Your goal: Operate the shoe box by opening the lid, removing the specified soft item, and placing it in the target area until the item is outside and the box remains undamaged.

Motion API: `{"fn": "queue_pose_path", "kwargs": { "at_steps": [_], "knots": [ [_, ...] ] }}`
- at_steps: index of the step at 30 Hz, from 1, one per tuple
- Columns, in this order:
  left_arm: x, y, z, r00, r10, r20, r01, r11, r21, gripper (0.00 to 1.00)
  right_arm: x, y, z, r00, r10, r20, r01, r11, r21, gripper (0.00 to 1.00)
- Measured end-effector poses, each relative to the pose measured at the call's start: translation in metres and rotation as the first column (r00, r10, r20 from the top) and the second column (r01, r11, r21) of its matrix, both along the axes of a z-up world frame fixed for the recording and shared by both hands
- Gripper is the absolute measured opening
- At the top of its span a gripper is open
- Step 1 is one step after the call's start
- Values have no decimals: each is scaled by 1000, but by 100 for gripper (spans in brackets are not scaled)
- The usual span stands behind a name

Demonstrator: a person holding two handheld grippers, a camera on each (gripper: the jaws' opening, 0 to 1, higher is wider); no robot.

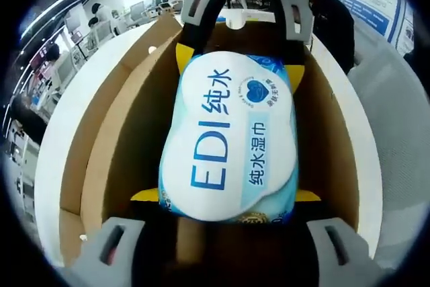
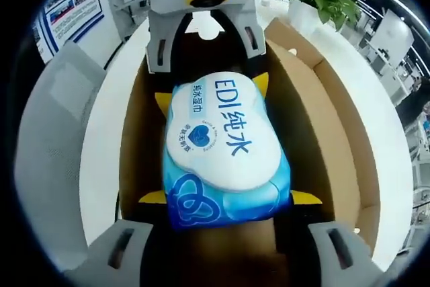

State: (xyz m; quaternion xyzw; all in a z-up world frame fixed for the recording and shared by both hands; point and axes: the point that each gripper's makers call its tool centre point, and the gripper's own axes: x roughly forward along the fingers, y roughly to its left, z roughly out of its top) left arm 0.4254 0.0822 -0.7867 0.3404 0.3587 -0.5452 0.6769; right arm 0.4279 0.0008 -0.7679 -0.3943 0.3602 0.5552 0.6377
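Lid is open. The wet-wipe pack sits mid-frame in the left gripper view, inside or just above the open shoe box; can't tell which.

Left gripper has yellow tips at the pack's near end, w/ jaws spread about pack-wide, touching its sides.

In the right gripper view the pack is centre frame and the right gripper brackets its blue end the same way.

Firm clamp vs. light contact: can't tell.

Judged: lid step done, removal underway. Left: carry the pack out to the target area w/o crushing the cardboard walls.
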Motion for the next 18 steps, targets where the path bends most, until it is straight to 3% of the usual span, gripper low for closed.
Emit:
{"fn": "queue_pose_path", "kwargs": {
  "at_steps": [12,18],
  "knots": [
    [-2,-3,27,995,-8,100,10,1000,-16,70,-4,-2,28,996,-8,91,9,1000,-19,64],
    [-8,2,38,993,9,114,-9,1000,1,70,-9,2,38,994,12,105,-10,1000,-16,64]
  ]
}}
